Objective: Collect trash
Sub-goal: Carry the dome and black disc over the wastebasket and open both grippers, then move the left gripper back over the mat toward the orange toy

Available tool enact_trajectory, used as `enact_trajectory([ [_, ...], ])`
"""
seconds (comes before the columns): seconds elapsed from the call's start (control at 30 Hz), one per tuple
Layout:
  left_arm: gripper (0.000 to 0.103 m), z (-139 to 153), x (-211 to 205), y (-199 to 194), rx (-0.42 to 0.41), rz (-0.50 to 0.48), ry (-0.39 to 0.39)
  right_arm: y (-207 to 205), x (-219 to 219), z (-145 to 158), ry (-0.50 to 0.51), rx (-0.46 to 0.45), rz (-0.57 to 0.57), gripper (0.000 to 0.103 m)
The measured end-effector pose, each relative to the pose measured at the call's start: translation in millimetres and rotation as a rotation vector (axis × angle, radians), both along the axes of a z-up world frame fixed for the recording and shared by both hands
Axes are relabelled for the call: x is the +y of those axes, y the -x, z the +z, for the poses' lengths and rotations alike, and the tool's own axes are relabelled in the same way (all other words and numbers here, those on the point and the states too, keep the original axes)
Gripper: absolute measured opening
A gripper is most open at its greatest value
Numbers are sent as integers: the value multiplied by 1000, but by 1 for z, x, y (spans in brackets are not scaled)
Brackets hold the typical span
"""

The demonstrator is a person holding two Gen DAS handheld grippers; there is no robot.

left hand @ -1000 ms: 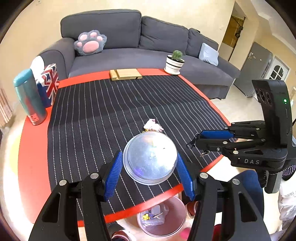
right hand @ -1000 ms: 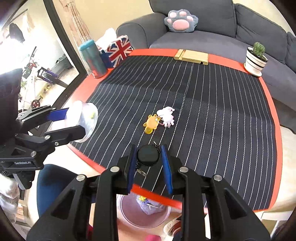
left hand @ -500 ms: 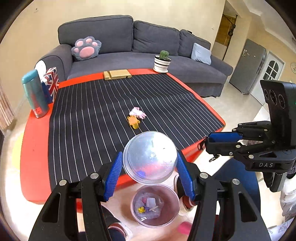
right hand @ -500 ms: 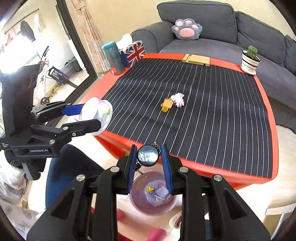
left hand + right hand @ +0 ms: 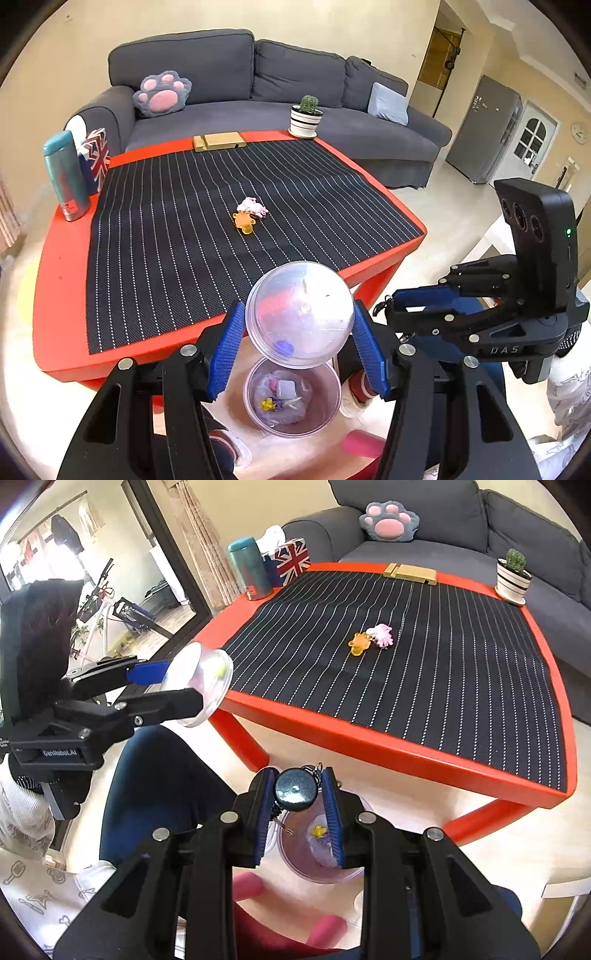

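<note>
Above the bin: both tongs, off the near edge of the table (image 5: 62, 295), bin on the floor under them.
Bin (image 5: 325, 413): clear round tub, small scraps inside incl. a yellow bit and a white piece; also seen behind the right tongs in the right wrist view (image 5: 317, 867).
Left tongs (image 5: 299, 350): blue pads pinching a clear plastic lid (image 5: 300, 314) by its rim, directly over the bin; a purple speck and a yellow-green bit sit on the lid (image 5: 201, 685).
Right tongs (image 5: 297, 812): pressed onto a dark round disc (image 5: 295, 790) with a metal ring and clip hanging off it, over the bin.
Writing, right tongs body: "DAS" (image 5: 504, 349).
Writing, left tongs body: "GenRobot.AI" (image 5: 59, 753).
Table: red, black mat with white pinstripes (image 5: 184, 221) covering most of it.
Mid-mat, far from bin: orange charm (image 5: 244, 221) touching a pink-white charm (image 5: 253, 205).
Far left corner from bin: teal bottle (image 5: 66, 177), red label, text unreadable; just beside it a Union Jack tissue box (image 5: 98, 158).
Far edge: wooden block (image 5: 219, 141); striped pot with cactus (image 5: 306, 118) at far right corner.
Behind table: grey sofa (image 5: 258, 96) with paw-print cushion (image 5: 162, 92).
</note>
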State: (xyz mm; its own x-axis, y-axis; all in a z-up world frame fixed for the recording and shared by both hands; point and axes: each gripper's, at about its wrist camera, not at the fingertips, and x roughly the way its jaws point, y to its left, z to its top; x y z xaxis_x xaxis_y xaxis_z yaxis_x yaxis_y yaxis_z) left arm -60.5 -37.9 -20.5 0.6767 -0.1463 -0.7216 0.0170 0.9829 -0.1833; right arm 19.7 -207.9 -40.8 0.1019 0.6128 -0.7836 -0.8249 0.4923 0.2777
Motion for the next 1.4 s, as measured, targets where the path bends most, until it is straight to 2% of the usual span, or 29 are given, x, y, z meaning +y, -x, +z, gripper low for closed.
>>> enact_trajectory([
  [0.07,57,1,0,0,0,-4,0,0,3,-1,2,3,12,31],
  [0.1,57,1,1,0,1,-4,-2,-1,3,-1,2,0,6,40],
  [0.13,57,1,1,0,0,-4,-3,-2,2,0,-6,-3,-2,62],
  [0.17,57,1,1,-1,2,-4,-6,-4,1,0,-15,-1,-15,75],
  [0.27,57,-2,0,-1,11,-5,-8,-8,-1,0,-10,0,-38,84],
  [0.43,57,-3,-1,1,18,-16,-10,-11,-8,2,-19,3,-63,89],
  [1.03,58,-7,-22,2,45,-102,-16,-21,-29,12,-36,-17,-129,90],
  [1.07,63,-7,-24,2,45,-107,-14,-22,-30,13,-38,-18,-132,90],
  [1.1,75,-6,-25,1,45,-112,-8,-22,-30,13,-40,-17,-133,90],
  [1.13,91,-5,-25,2,38,-111,-3,-22,-31,14,-41,-18,-135,90],
  [1.4,93,-7,-15,-1,35,-55,11,-21,-29,12,-36,-15,-130,94],
])
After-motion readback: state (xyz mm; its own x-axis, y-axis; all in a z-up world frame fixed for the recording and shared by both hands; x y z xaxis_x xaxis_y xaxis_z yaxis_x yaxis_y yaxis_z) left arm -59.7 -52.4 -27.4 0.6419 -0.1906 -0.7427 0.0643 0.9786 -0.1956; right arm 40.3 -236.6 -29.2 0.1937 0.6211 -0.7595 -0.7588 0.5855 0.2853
